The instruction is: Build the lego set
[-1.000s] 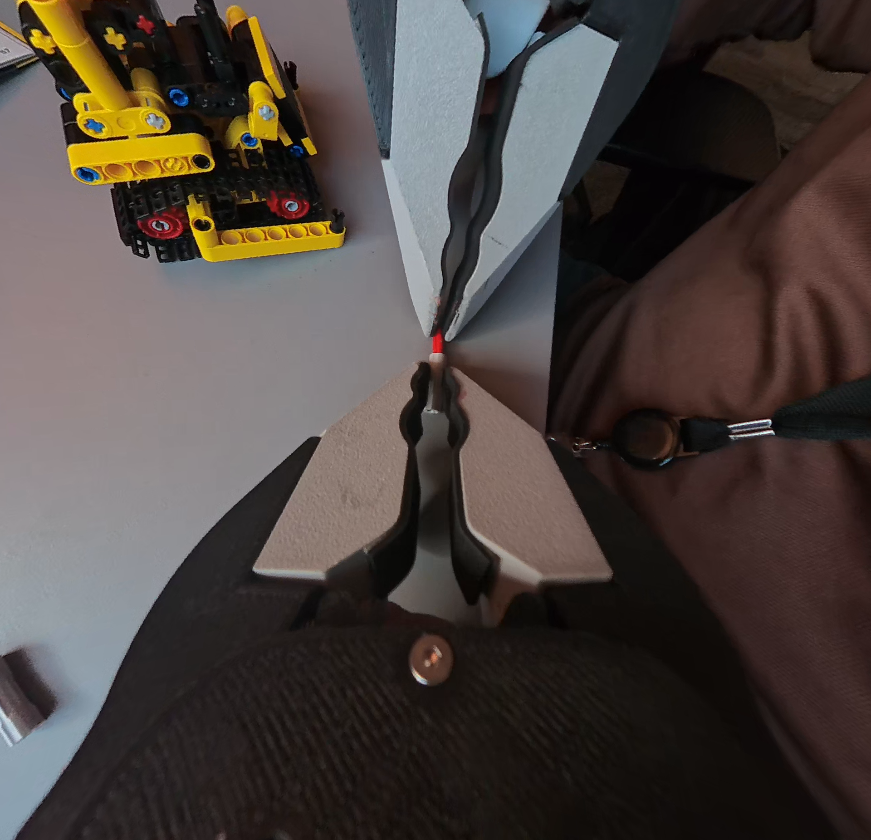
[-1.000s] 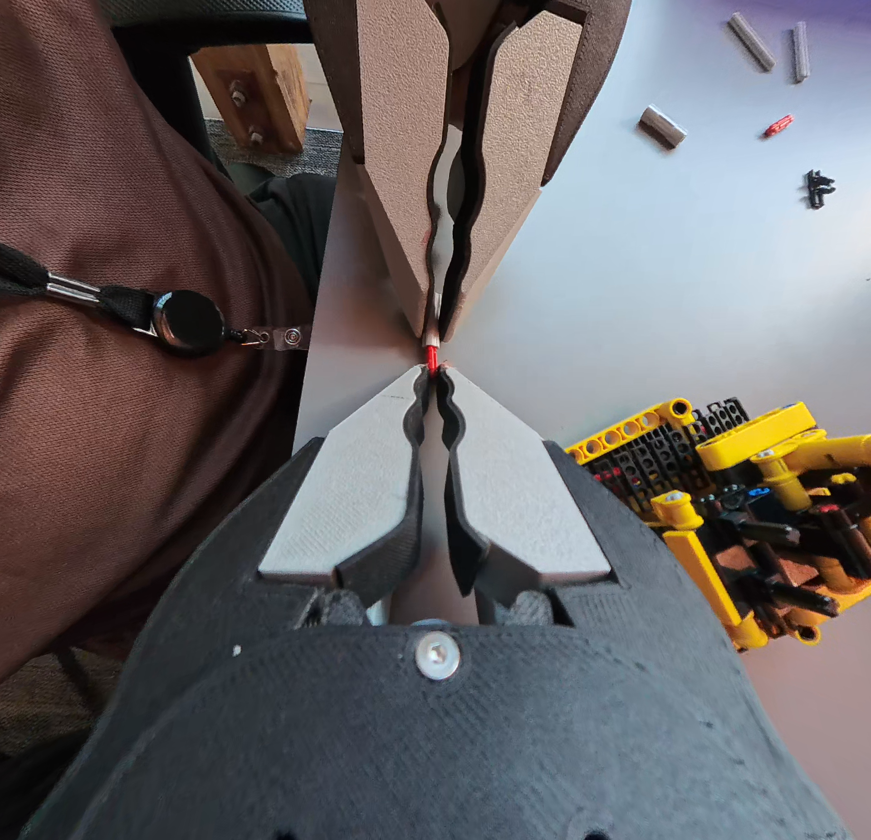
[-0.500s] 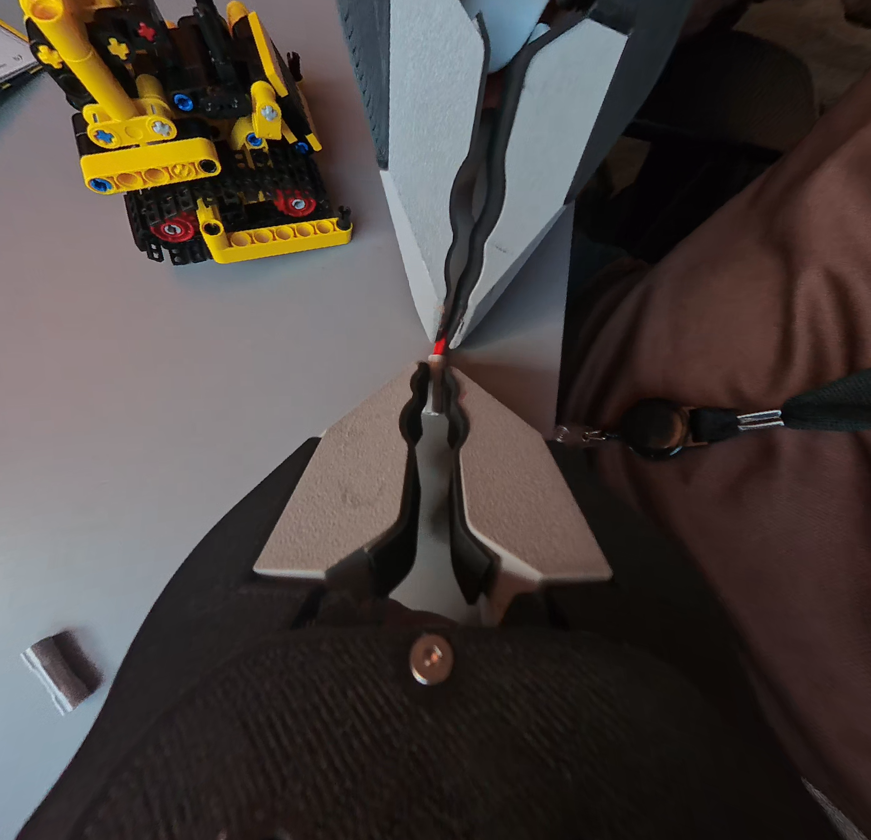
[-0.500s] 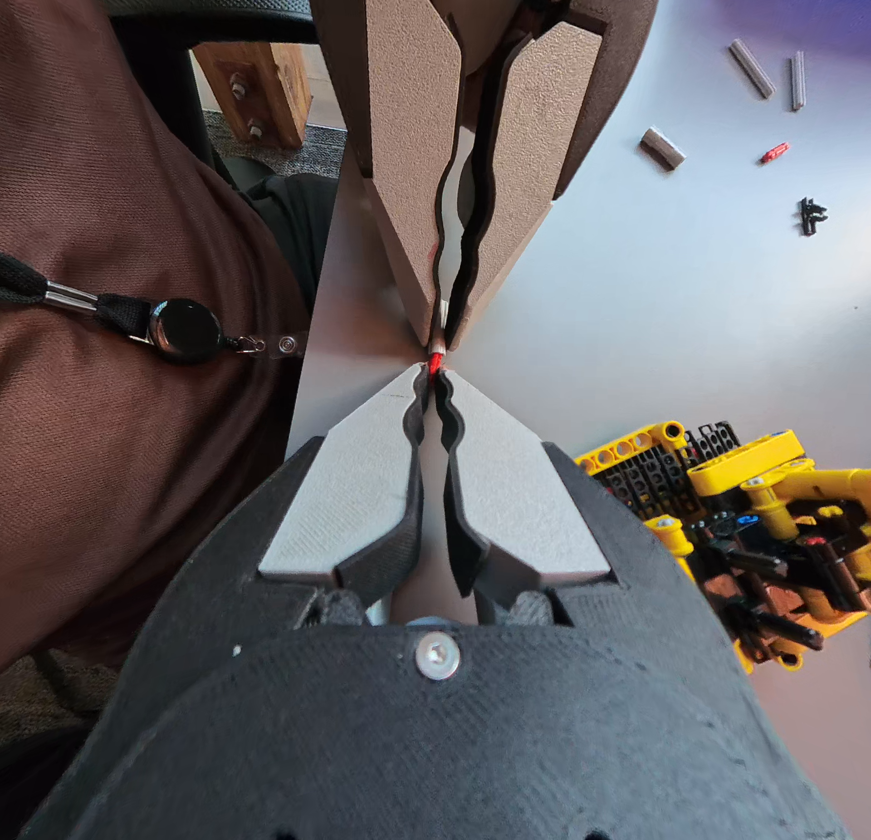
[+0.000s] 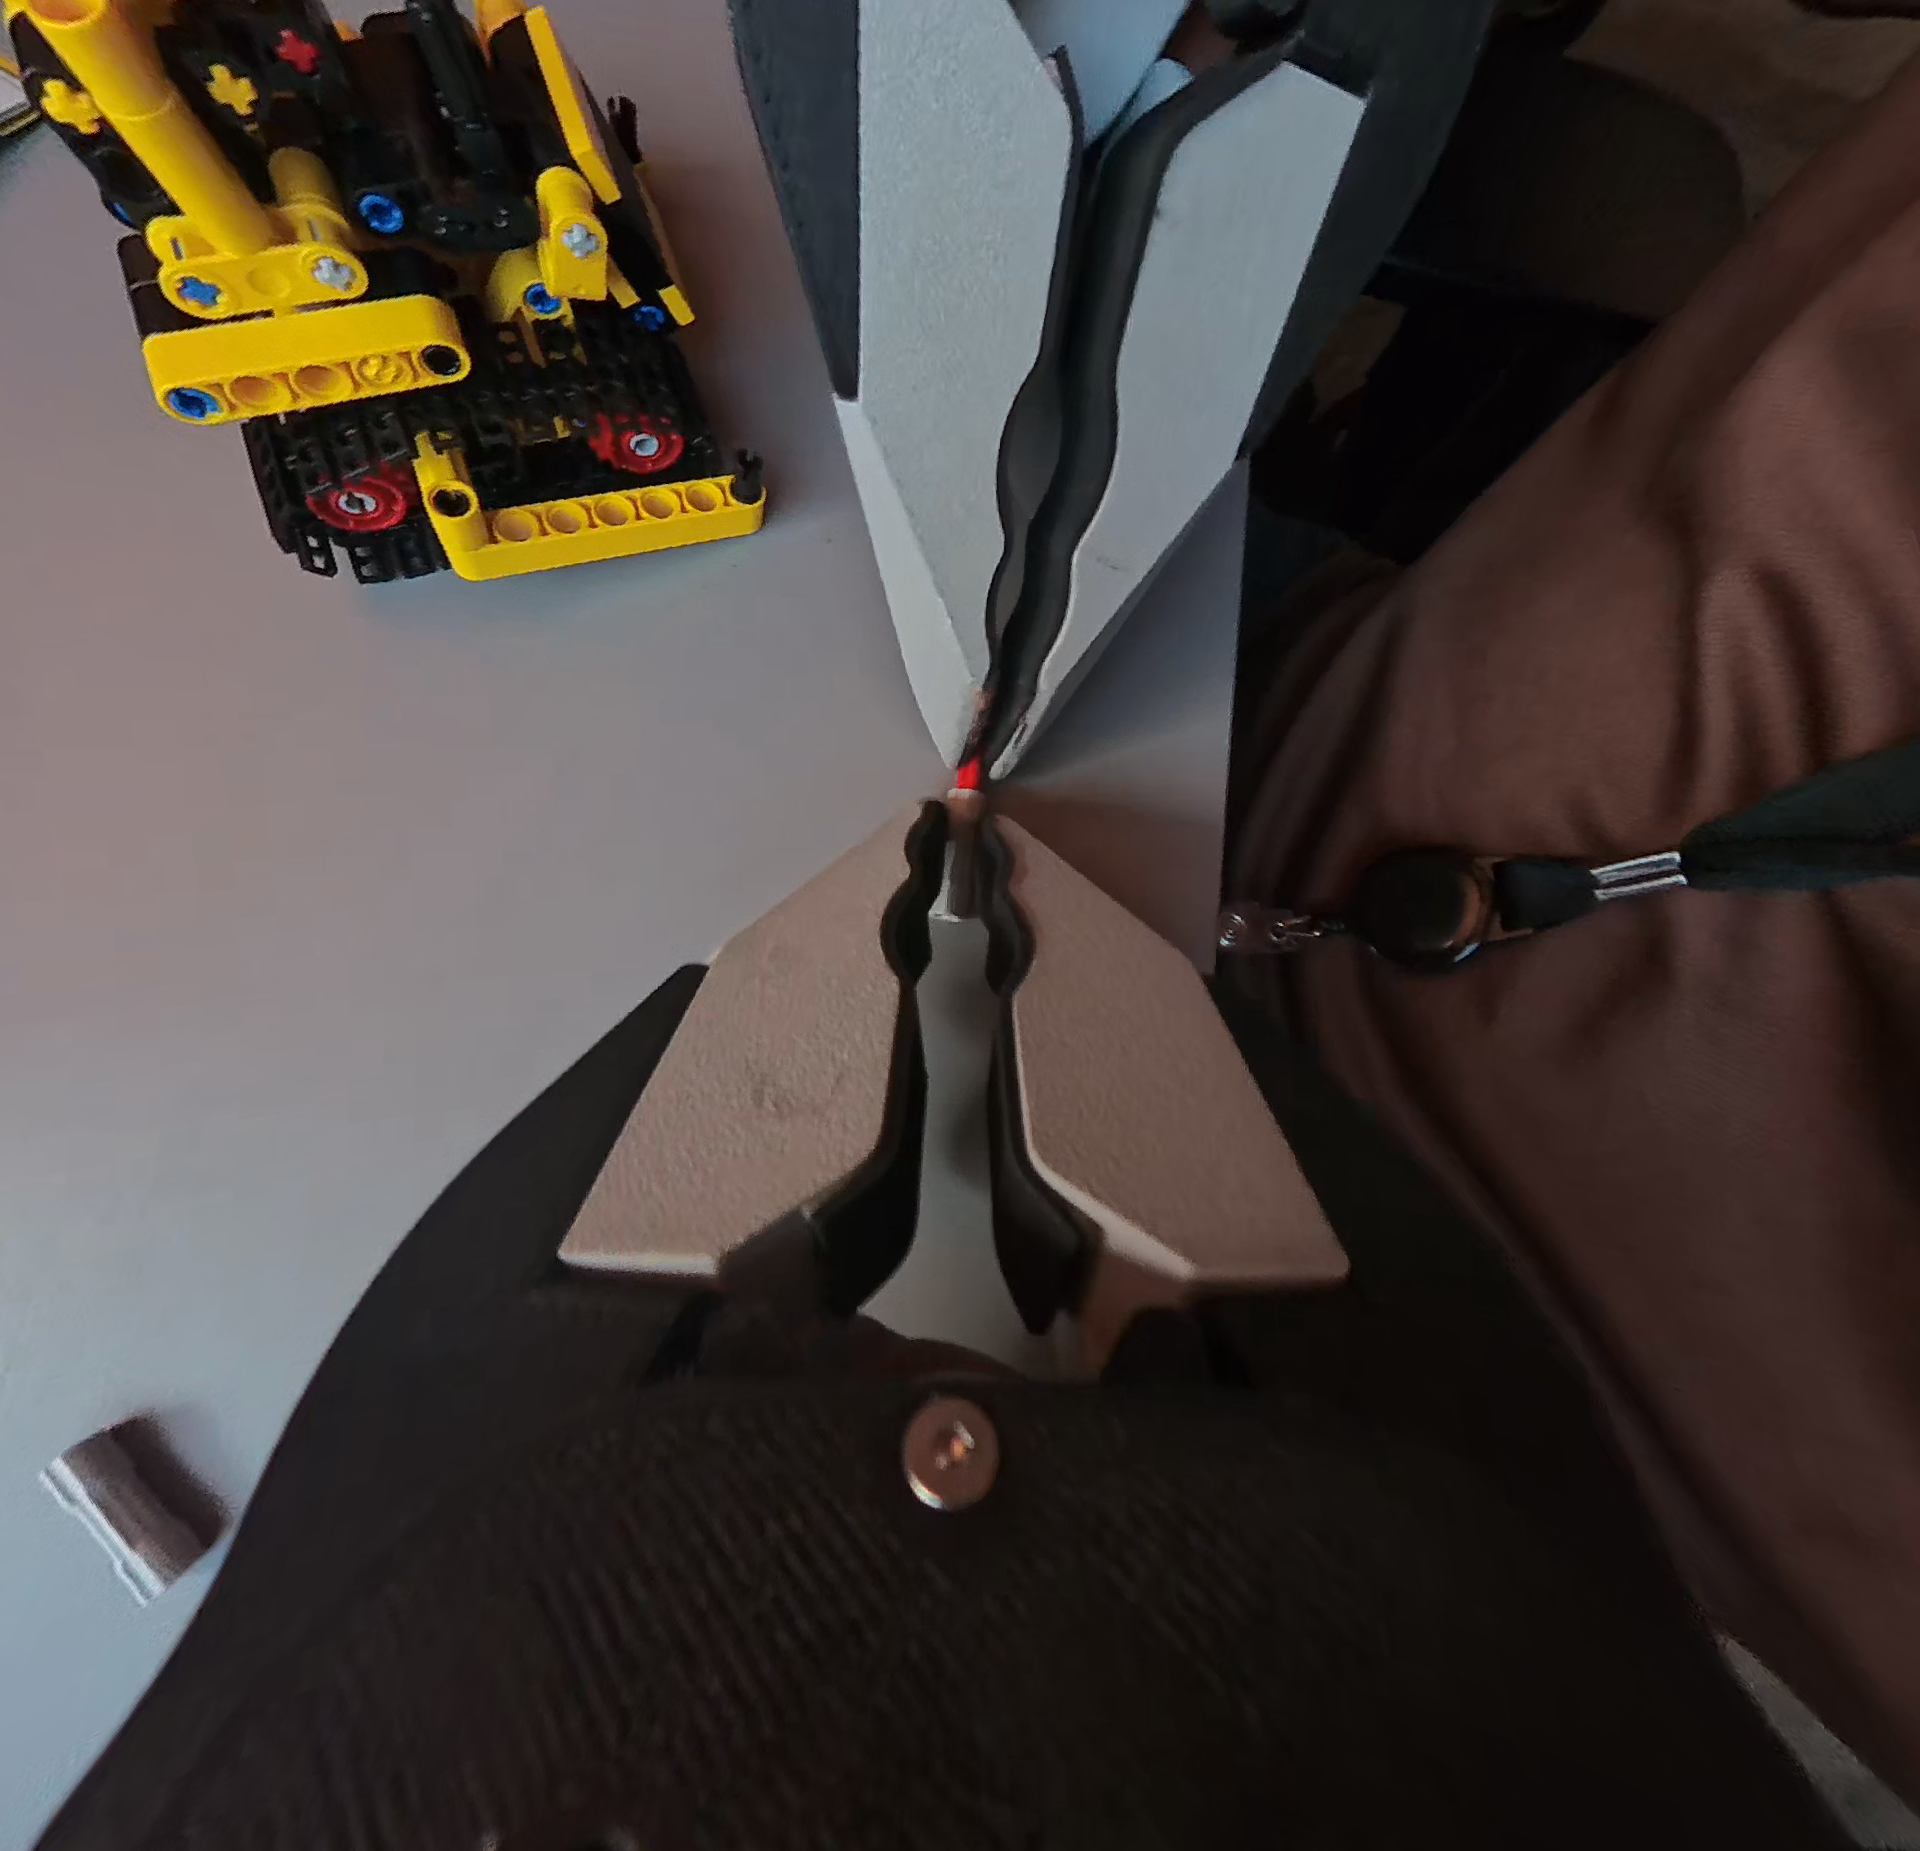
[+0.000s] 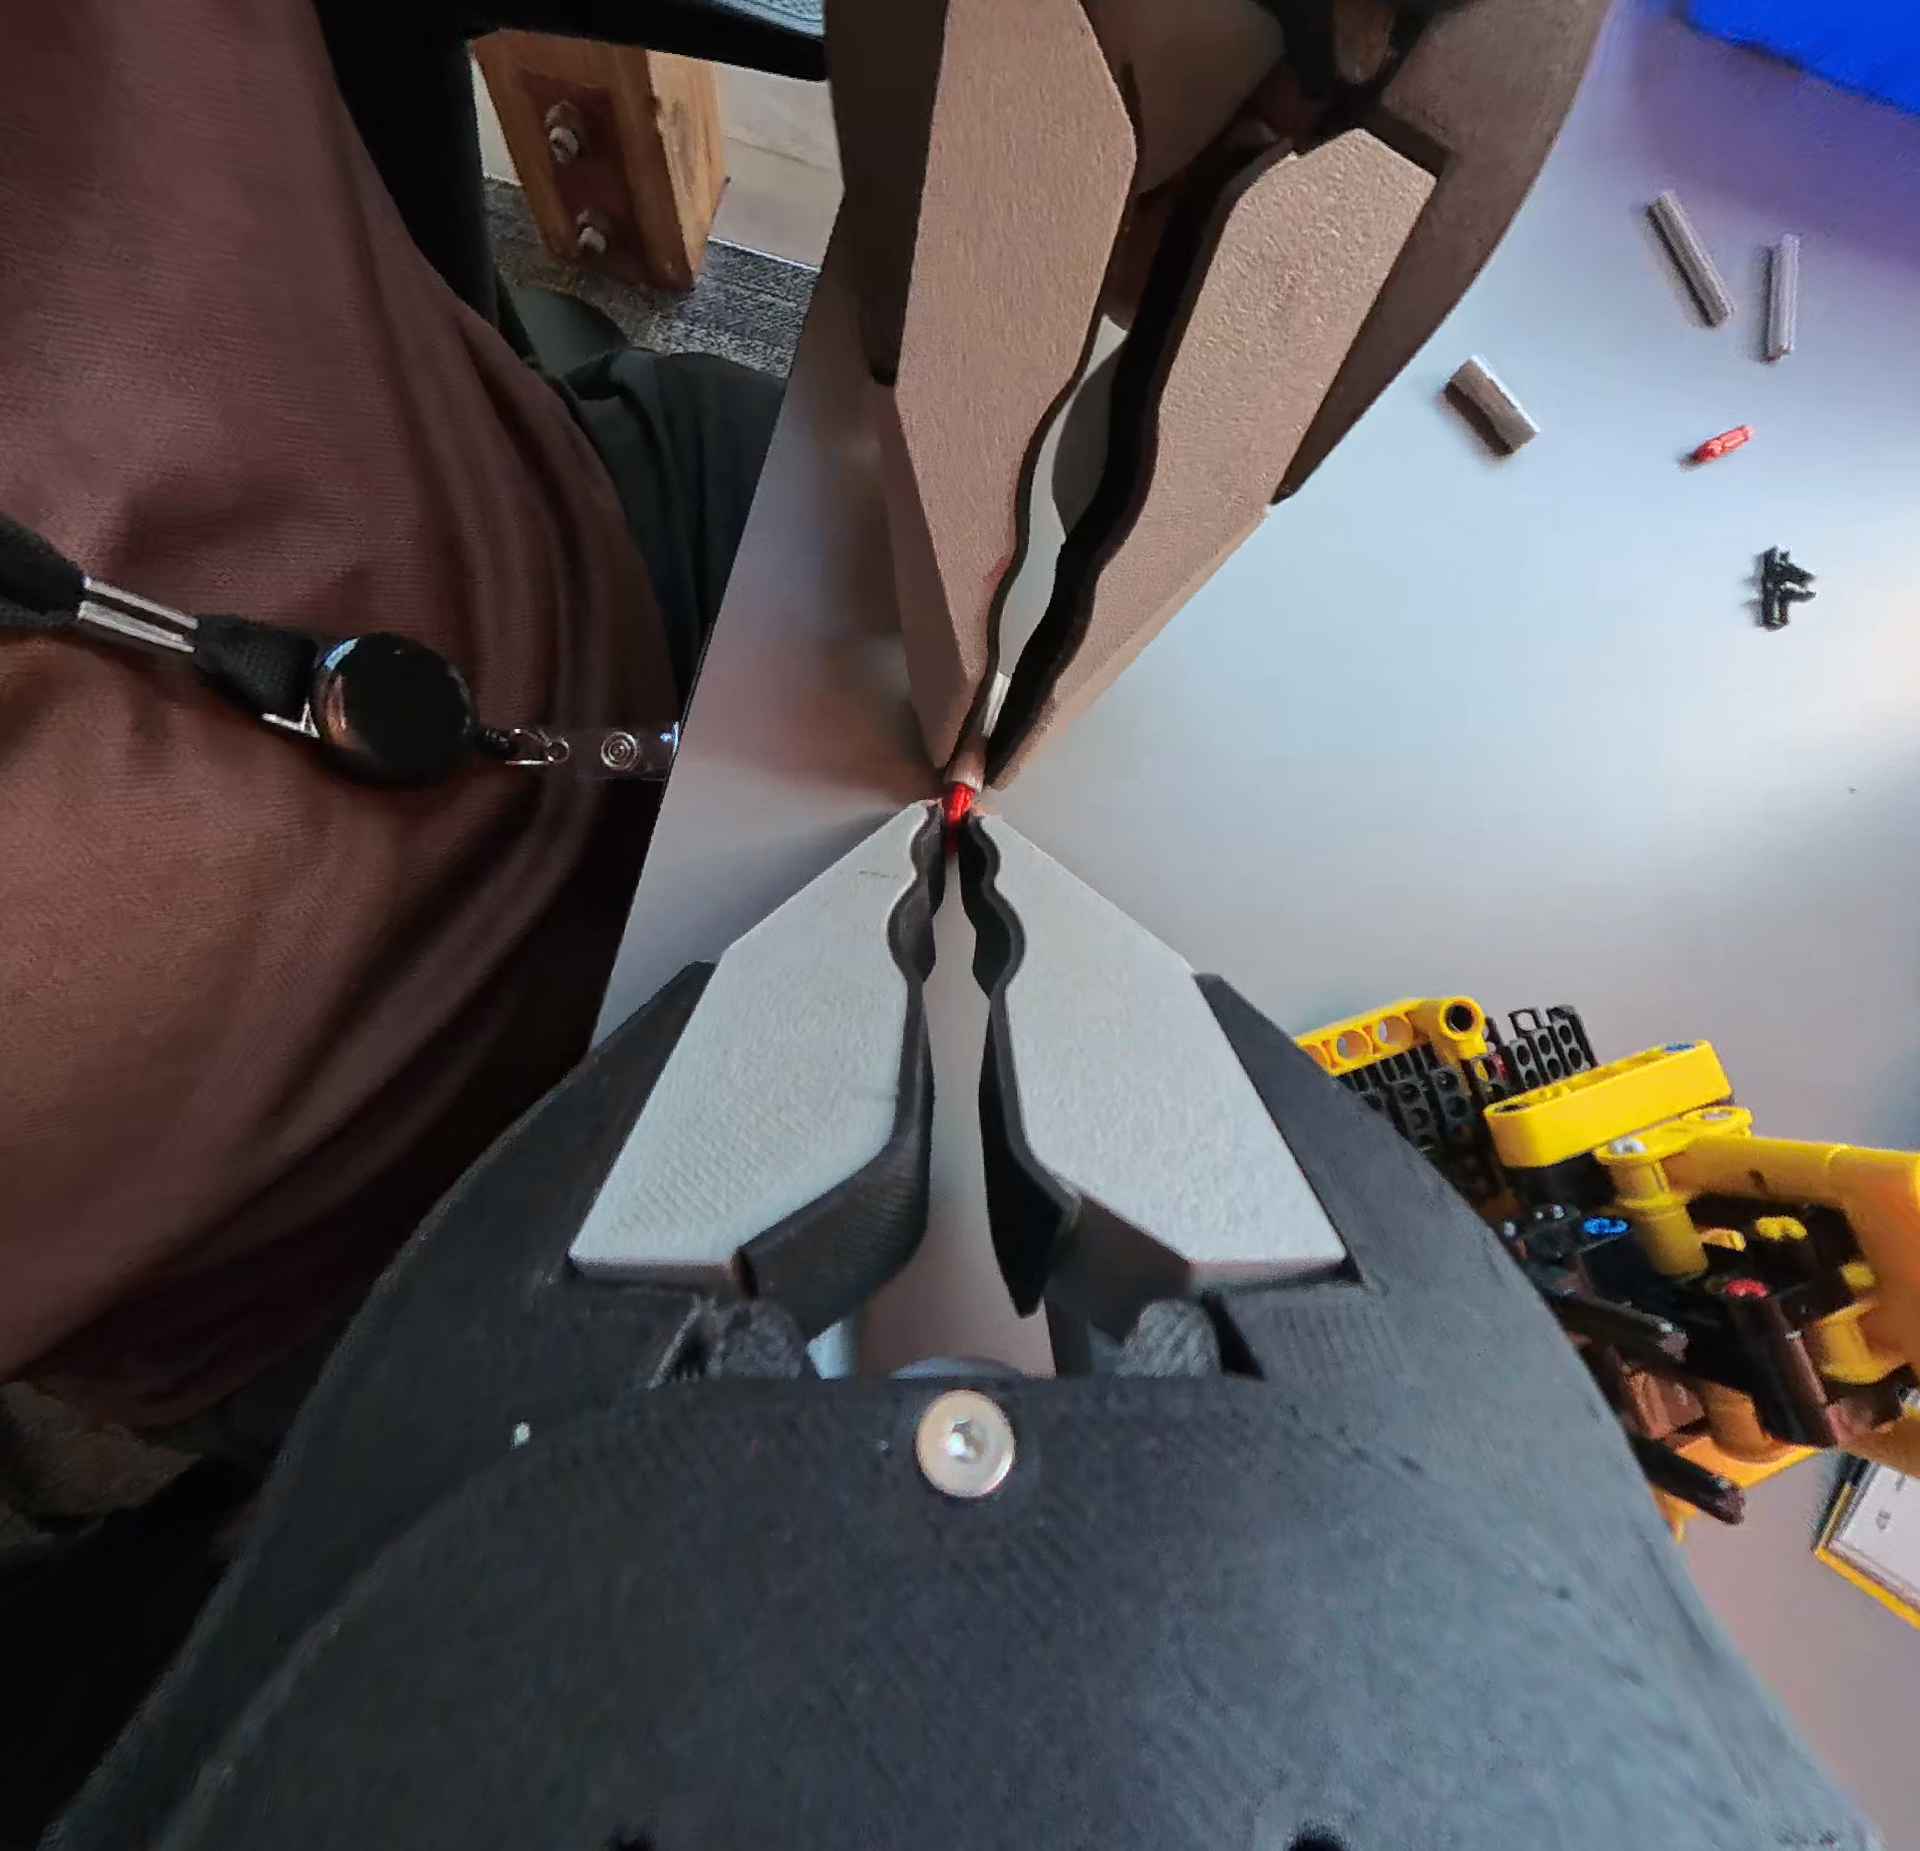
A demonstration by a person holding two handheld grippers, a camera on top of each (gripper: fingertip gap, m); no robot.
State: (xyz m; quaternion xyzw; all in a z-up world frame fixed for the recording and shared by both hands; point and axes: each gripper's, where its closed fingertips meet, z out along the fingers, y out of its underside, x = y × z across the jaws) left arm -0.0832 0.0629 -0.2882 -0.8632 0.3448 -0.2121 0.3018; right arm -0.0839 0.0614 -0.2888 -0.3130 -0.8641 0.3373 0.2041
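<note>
Grey table (image 5: 312, 866) fills most of both views, with the person's brown top (image 5: 1558, 1074) along its near edge and a black badge reel (image 5: 1423, 902) hanging against the cloth. Next in size is the yellow and black lego model (image 5: 416, 295), standing on the table well to one side of the two grippers; nothing lies between it and them. The left gripper (image 5: 961, 845) and right gripper (image 6: 951, 830) meet tip to tip above the table edge, close to the person's body. The left gripper is pinched on a short grey sleeve (image 5: 961, 882), and the right gripper is pinched on a thin red pin (image 6: 956, 795). The pin's free end meets the mouth of the sleeve; how far it sits inside cannot be told. Each gripper's broad fingers block the other's view of the table behind. On the far side of the left gripper from the model lie loose parts: two grey rods (image 6: 1688, 258), a stubby grey piece (image 6: 1491, 419), a black connector (image 6: 1782, 586) and a small red pin (image 6: 1720, 443).
</note>
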